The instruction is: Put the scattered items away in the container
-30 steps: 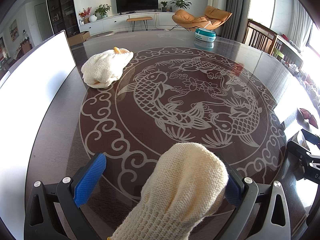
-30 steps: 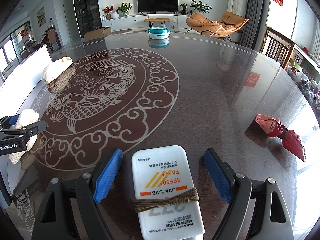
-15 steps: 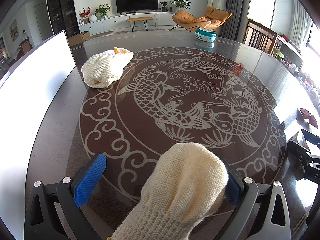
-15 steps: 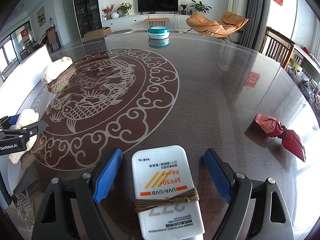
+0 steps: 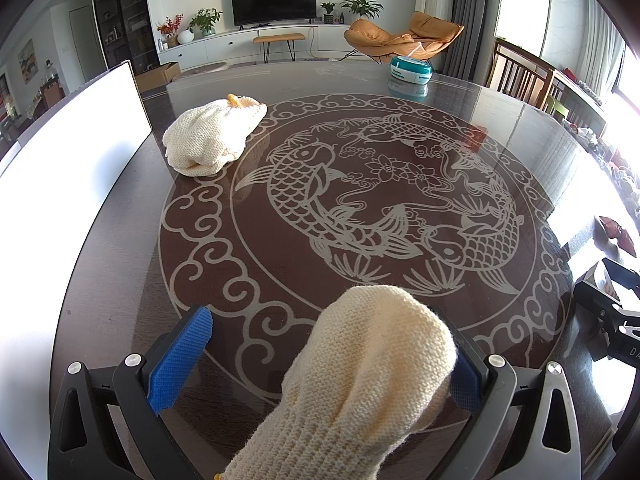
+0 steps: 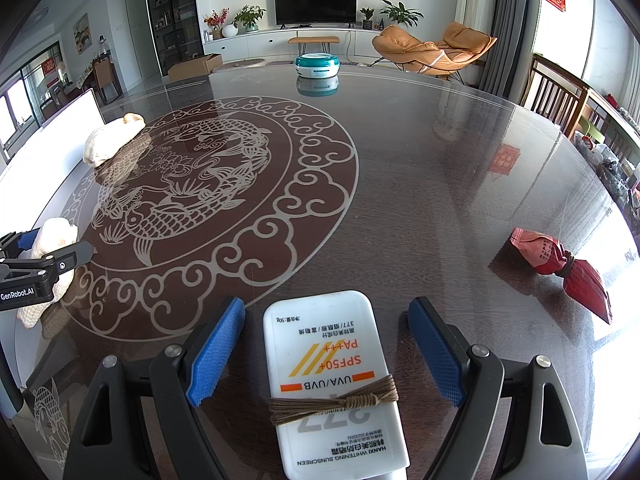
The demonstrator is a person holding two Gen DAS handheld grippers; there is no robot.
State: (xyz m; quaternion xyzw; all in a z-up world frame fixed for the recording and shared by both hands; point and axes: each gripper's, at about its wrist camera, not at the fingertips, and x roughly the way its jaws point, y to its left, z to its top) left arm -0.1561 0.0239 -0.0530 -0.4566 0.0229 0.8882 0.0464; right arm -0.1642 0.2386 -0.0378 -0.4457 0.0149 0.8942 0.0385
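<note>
Both grippers are parked over the table (image 6: pixel 400 168), each lined up on an item. Nothing is lifted; I read this as the pre-grasp step on two items at once.

Left gripper (image 5: pixel 320 364): jaws stand wide. A cream knitted piece (image 5: pixel 360 380) lies between them, hard against the right-hand pad, while the left-hand pad (image 5: pixel 180 360) is well clear of it. Not clamped, so I call it open.

Right gripper (image 6: pixel 326 354): jaws wide apart. The white sunscreen bottle (image 6: pixel 332 384), wrapped with a brown cord (image 6: pixel 336 402), lies flat on the glass between the pads with a gap on both sides. No contact, no grip.

Other loose items: a second cream knitted bundle (image 5: pixel 212 136) near the table's left edge, a red packet (image 6: pixel 560 264) off to the right, and a teal round tin (image 6: pixel 317 65) at the far side.

Container: I can't tell for sure which it is. A bright white panel (image 5: pixel 76 148) at the left edge may be its wall, but it's blown out.

Next move, my call: close the right jaws square on the bottle's long sides, clear of the cord knot, then lift. Shift the left gripper to centre the knit before closing, otherwise one pad just drags the soft fabric. The glass is slick, so the bottle may skate if the pads land unevenly.
</note>
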